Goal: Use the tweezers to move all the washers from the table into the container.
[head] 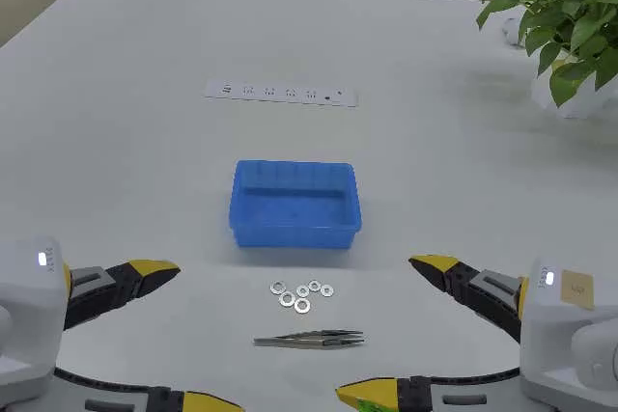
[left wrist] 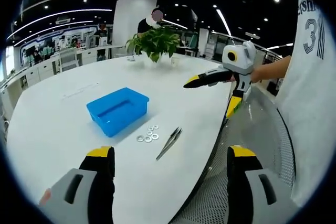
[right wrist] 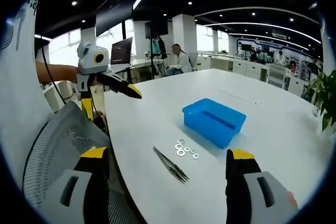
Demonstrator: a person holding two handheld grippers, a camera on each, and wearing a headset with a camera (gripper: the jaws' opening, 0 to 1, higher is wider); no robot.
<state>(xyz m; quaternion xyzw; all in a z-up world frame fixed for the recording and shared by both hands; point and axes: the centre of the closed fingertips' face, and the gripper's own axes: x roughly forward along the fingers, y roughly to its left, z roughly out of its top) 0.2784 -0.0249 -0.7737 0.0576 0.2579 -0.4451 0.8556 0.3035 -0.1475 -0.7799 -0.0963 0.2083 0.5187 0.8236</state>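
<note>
tweezers (head: 309,339) lie sideways by near counter (head: 135,180) edge | right hand-held gripper (head: 379,326) looks nearer than left hand-held gripper (head: 207,335) | both wide apart

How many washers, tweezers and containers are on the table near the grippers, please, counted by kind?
Washers: 6
Tweezers: 1
Blue container: 1
Total: 8
</note>
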